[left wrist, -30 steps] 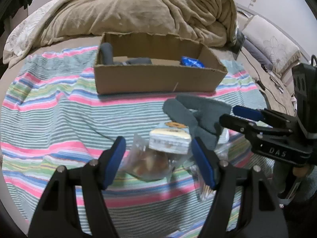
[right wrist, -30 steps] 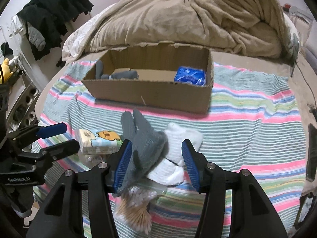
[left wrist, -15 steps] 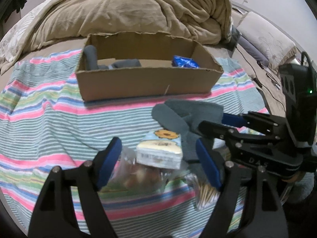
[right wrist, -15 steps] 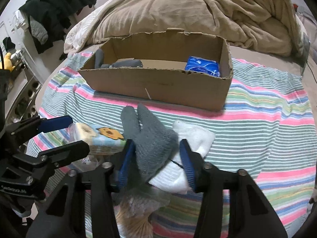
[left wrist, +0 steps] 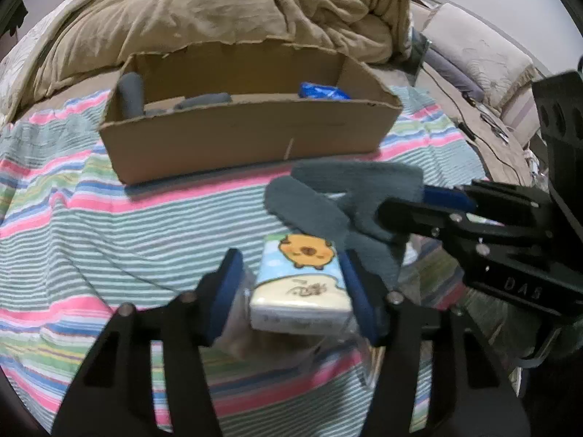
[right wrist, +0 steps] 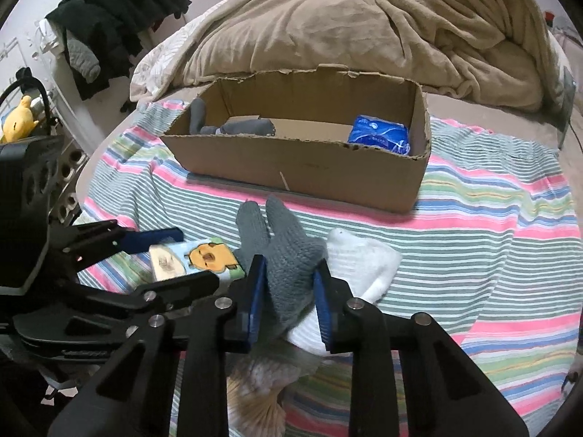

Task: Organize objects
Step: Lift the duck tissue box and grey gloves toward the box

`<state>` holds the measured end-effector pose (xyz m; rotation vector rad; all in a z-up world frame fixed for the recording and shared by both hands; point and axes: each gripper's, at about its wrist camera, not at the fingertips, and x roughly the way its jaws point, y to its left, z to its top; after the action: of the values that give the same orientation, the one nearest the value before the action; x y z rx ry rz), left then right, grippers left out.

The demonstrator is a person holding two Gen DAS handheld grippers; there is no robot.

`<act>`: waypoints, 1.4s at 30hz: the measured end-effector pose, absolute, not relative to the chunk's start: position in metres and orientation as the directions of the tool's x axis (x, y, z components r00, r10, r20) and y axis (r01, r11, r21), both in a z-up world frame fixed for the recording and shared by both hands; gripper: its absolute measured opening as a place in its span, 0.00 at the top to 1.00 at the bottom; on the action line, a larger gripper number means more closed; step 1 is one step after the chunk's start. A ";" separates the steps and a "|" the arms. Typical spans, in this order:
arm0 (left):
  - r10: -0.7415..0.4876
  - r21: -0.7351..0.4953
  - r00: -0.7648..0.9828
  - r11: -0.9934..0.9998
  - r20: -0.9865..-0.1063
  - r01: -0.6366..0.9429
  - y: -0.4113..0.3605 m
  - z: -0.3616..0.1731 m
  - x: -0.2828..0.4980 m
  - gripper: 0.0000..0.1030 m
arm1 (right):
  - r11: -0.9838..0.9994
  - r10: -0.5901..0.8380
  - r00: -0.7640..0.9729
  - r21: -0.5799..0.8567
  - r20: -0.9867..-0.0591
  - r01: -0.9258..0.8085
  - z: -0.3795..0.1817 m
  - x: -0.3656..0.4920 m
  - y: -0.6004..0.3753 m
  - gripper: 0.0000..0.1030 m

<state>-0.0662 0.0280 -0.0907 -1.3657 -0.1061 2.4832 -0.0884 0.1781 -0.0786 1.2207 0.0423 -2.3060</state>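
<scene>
Left gripper (left wrist: 291, 284) is pinching the tissue pack (left wrist: 300, 284); right gripper (right wrist: 289, 291) is squeezing the grey glove (right wrist: 280, 255); lifting both clear before reaching the cardboard box (right wrist: 309, 167) looks wise.

Knitted grey glove (right wrist: 288, 266), glossy plastic-wrapped tissue pack (left wrist: 302, 284), matt corrugated cardboard box (right wrist: 309, 167).

Left hand-held gripper (left wrist: 291, 284) and right hand-held gripper (right wrist: 289, 293) both clamped, side by side.
</scene>
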 end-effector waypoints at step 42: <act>0.244 -0.130 -0.479 -0.957 -0.843 -0.258 0.045 -0.088 -0.060 0.23 | -0.878 -0.414 -0.550 0.159 -0.725 0.451 -0.033 -0.077 0.195 0.78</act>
<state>-0.0602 0.0447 -0.0878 -1.4084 0.0210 2.4757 -0.0774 0.1951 -0.0335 1.1063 0.0619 -2.4017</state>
